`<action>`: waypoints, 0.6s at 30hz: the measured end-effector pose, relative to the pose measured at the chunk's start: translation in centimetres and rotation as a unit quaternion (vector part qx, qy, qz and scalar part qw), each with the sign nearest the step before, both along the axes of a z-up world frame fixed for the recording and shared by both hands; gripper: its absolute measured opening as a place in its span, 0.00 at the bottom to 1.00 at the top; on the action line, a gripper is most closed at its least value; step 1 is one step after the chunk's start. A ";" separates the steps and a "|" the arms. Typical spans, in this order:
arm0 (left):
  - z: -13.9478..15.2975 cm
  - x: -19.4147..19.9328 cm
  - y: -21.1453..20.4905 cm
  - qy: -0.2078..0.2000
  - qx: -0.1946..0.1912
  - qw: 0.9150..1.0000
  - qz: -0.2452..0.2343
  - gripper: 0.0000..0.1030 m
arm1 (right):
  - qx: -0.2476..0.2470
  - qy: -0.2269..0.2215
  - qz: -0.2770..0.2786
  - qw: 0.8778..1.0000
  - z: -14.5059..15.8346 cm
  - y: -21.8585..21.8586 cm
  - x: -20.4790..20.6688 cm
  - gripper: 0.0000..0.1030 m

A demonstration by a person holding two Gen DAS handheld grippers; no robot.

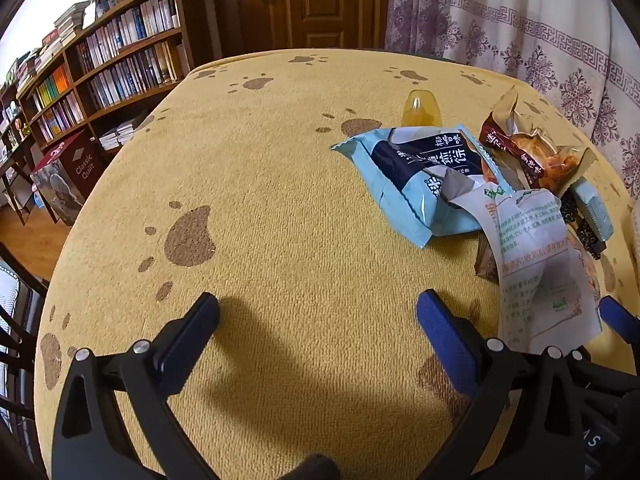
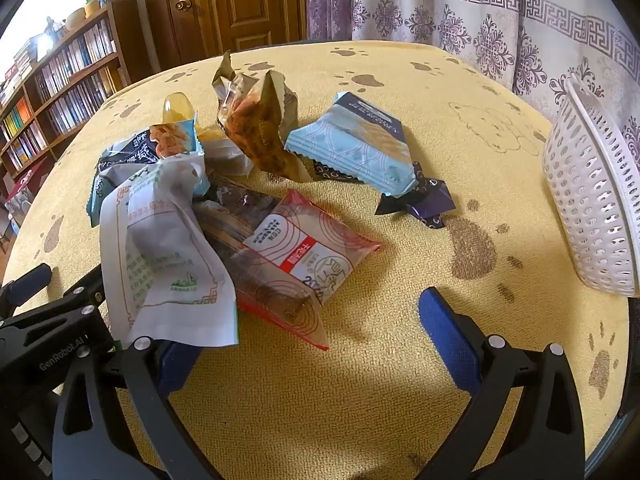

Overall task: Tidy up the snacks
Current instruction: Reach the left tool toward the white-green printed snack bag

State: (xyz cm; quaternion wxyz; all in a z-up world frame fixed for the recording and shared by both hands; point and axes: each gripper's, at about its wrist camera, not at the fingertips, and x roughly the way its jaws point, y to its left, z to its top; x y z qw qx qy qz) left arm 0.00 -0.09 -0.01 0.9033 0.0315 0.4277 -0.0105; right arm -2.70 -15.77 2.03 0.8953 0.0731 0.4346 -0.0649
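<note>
Right gripper point(image 2: 316, 330) above crumpled snacks point(image 2: 240, 208)

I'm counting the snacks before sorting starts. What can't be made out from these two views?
- White basket: right wrist view, cut off by the frame edge; its inside is unseen.
- Brown packet: right wrist view, mostly buried under the white wrapper and red-edged packet.
- Yellow jelly cup: left wrist view, base hidden behind the blue bag.

Left gripper point(image 1: 318, 312), jaws wide, above yellow paw-print tablecloth point(image 1: 280, 184); heap: light-blue foil snack packet point(image 1: 404, 184), brown pastry wrapper point(image 1: 516, 144), white printed pouch point(image 1: 536, 264); wooden bookshelf point(image 1: 100, 68) left.
</note>
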 end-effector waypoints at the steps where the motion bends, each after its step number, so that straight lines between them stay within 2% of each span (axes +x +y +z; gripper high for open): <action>1: 0.0 0.0 -0.1 0.000 0.000 1.000 0.000 0.95 | 0.000 -0.001 0.000 1.000 0.0 0.0 0.0 0.98; 18: 0.1 0.0 0.5 0.002 -0.011 1.000 -0.005 0.95 | 0.003 0.002 0.013 1.000 -0.1 0.0 0.1 0.98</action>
